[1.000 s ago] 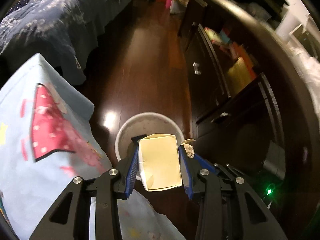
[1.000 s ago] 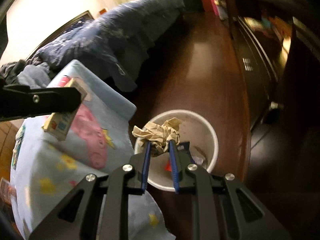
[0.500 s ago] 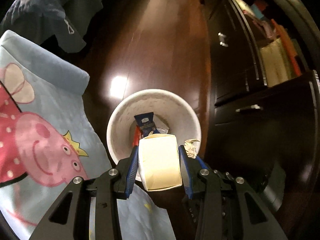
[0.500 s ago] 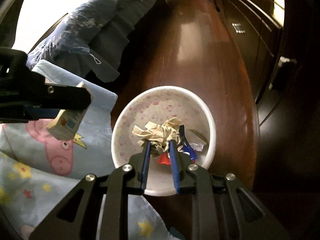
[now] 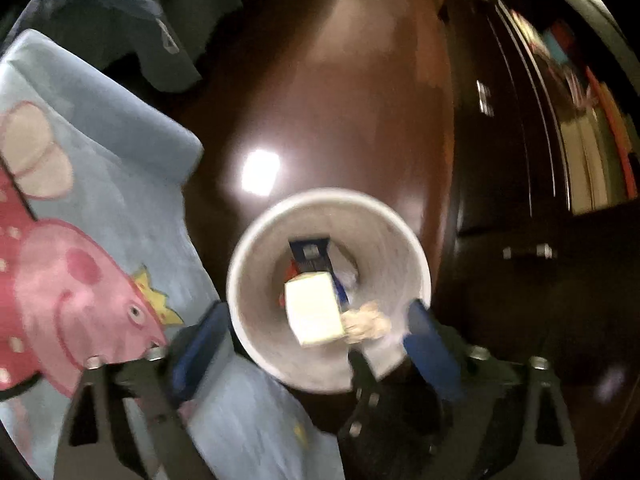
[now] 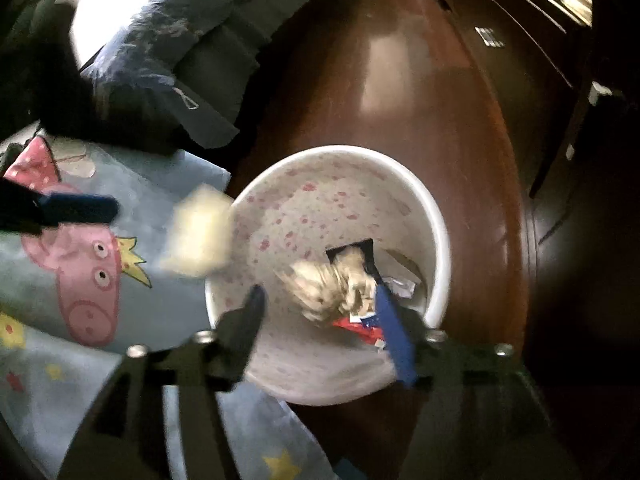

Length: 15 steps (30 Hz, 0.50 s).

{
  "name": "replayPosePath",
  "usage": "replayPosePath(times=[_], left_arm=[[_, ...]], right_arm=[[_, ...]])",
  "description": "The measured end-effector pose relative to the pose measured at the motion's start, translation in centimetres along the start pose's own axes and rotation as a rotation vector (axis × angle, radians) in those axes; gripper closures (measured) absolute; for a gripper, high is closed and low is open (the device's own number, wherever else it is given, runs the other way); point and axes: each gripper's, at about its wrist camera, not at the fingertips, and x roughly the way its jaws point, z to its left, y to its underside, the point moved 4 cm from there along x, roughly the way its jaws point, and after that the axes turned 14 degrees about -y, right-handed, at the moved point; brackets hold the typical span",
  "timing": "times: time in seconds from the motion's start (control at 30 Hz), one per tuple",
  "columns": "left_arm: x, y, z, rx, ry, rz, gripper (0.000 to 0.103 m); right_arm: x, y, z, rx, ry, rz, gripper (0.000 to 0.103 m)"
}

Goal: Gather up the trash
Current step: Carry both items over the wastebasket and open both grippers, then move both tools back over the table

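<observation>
A white waste bin (image 5: 256,248) (image 6: 436,216) with pink speckles inside stands on the dark wood floor, holding wrappers. My left gripper (image 5: 316,332) is open above it; a pale yellow carton (image 5: 314,308) falls free between its fingers toward the bin. In the right wrist view the carton (image 6: 198,232) is a blur at the bin's left rim. My right gripper (image 6: 320,312) is open; a crumpled brown paper wad (image 6: 332,284) drops free between its fingers into the bin. The wad shows in the left wrist view (image 5: 366,322).
A light blue cartoon-pig blanket (image 5: 80,240) (image 6: 100,272) hangs at the left, touching the bin's side. A dark navy duvet (image 6: 180,52) lies behind it. Dark drawers and shelves (image 5: 540,160) line the right side. Bare floor (image 6: 400,80) stretches beyond the bin.
Both grippers have opened over the bin. The carton has left the left gripper and the paper wad has left the right one; both are falling. The views are motion-blurred.
</observation>
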Motion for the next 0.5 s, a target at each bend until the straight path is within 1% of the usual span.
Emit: replayPosePath(times=[0.03, 0.07, 0.1, 0.17, 0.37, 0.5], left_arm=[[-0.3, -0.2, 0.2, -0.007, 0.002, -0.017, 0.004], [-0.6, -0.4, 0.4, -0.015, 0.005, -0.034, 0.004], [-0.9, -0.8, 0.6, -0.020, 0.007, -0.042, 0.004], [-1.4, -1.0, 0.9, -0.029, 0.006, -0.066, 0.004], [-2.4, -0.8, 1.6, -0.032, 0.000, -0.072, 0.004], [-4.6, -0.1, 2.9, -0.048, 0.006, -0.101, 0.004]], right_arm=[[0.0, 0.1, 0.2, -0.018, 0.000, -0.009, 0.018], [-0.1, 0.1, 0.4, -0.031, -0.003, -0.016, 0.007], [-0.2, 0.1, 0.7, -0.044, -0.004, -0.021, 0.003], [-0.3, 0.0, 0.9, -0.053, 0.001, -0.024, 0.003], [-1.1, -0.3, 1.6, -0.040, 0.012, -0.024, 0.003], [-3.2, -1.1, 3.2, -0.067, 0.013, -0.050, 0.003]])
